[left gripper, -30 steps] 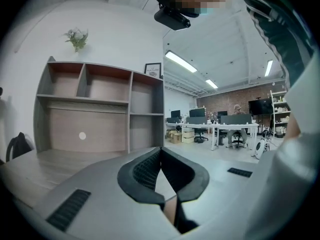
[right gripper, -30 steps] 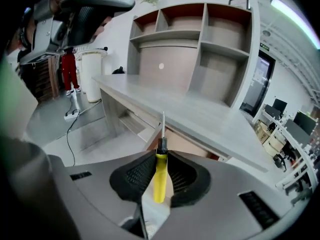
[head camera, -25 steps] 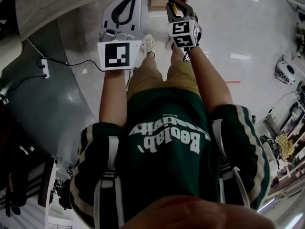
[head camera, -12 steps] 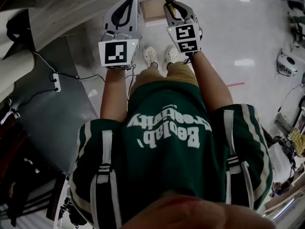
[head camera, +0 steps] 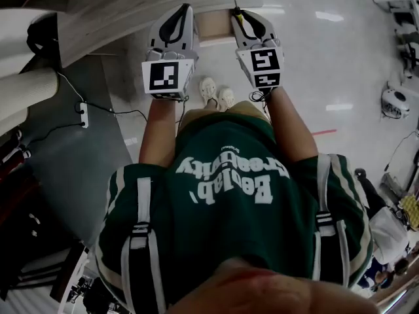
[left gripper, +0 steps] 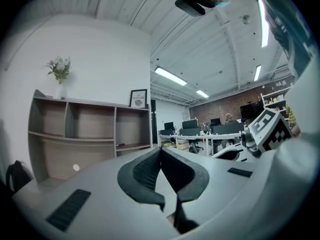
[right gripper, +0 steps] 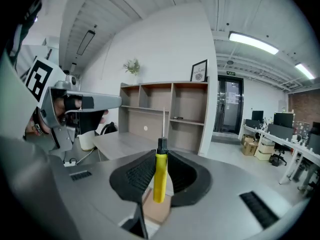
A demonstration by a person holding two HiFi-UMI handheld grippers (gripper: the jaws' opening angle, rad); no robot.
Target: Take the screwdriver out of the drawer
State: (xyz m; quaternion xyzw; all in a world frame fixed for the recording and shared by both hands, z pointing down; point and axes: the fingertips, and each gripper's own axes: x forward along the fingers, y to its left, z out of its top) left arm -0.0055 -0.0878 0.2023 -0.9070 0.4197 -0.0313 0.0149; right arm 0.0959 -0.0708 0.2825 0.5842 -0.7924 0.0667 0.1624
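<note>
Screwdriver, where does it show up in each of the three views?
Head view: screwdriver at top centre, clamped in the right gripper, tip pointing up the picture.
Right gripper view: screwdriver at centre, yellow handle upright between the jaws.
Left gripper view: not in it.
Shared landmark: the shelf unit, behind the jaws in both gripper views.

Open-plan office: desks with monitors, wooden shelving, ceiling striplights.

Smooth yellow plastic screwdriver handle
</note>
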